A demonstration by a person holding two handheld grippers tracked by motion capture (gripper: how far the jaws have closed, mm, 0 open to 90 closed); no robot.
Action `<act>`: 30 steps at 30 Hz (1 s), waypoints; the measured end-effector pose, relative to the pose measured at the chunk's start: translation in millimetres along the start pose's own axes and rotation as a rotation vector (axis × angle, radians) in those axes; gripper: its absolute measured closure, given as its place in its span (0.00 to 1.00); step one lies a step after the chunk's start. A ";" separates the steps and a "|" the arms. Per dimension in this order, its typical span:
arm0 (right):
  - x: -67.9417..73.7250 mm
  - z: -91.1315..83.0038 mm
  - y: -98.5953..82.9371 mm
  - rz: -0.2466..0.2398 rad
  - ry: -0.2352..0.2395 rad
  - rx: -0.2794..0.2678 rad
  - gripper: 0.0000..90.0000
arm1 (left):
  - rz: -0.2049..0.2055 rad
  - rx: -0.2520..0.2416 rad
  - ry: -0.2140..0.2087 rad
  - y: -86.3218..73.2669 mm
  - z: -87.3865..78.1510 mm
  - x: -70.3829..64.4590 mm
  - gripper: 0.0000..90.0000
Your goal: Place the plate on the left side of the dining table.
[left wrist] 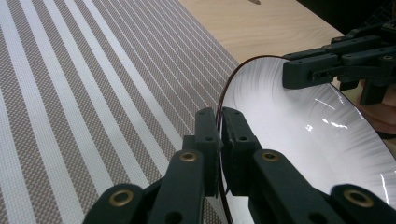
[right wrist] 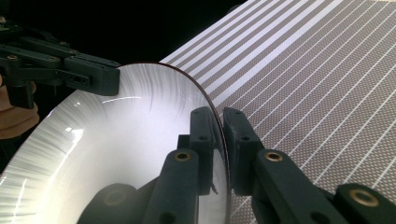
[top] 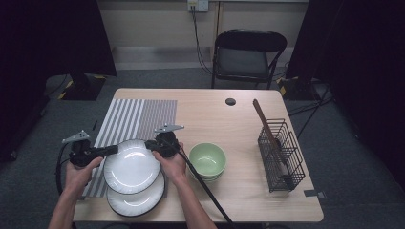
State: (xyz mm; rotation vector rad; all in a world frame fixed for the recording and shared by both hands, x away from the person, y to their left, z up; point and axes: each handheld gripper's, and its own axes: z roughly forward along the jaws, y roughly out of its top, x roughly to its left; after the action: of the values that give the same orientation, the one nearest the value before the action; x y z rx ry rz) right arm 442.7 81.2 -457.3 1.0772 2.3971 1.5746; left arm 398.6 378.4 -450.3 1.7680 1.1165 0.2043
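Forearms enter the high view from below — left tool [top: 111, 150] and right tool [top: 152, 144] pinch opposite rims of a white plate [top: 132, 166], held above a second plate [top: 138, 199] on the tabletop [top: 239, 119]. Nearby, green bowls [top: 207, 160] sit stacked; a wire basket [top: 281, 155] holds a wooden utensil [top: 265, 125].

Left gripper view: jaws clenched on the plate's dark rim, above the striped placemat [left wrist: 93, 93].

Right gripper view: same clenched grip on the opposite rim.

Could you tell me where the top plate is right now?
In the high view the top plate sits front left, clamped at opposite rims by the left gripper and right gripper, over a second plate beside the placemat.
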 end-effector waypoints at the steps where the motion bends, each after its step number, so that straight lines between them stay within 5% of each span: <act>1: -1.3 0.4 1.4 0.002 -0.003 -0.002 0.93 | 0.002 0.000 0.001 1.0 0.9 0.8 0.95; 14: -1.3 -2.2 -3.1 -0.010 -0.017 0.014 0.91 | -0.012 0.000 0.004 -0.4 1.0 3.4 0.96; 30: 0.4 -5.7 -14.8 0.032 0.001 0.000 0.93 | -0.027 -0.012 0.012 -4.2 -6.5 7.5 0.96</act>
State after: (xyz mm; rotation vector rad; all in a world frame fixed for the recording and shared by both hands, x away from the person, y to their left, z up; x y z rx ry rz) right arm 432.5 73.7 -466.7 1.1210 2.3922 1.5860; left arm 396.5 388.6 -453.0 1.7424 1.1444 0.2050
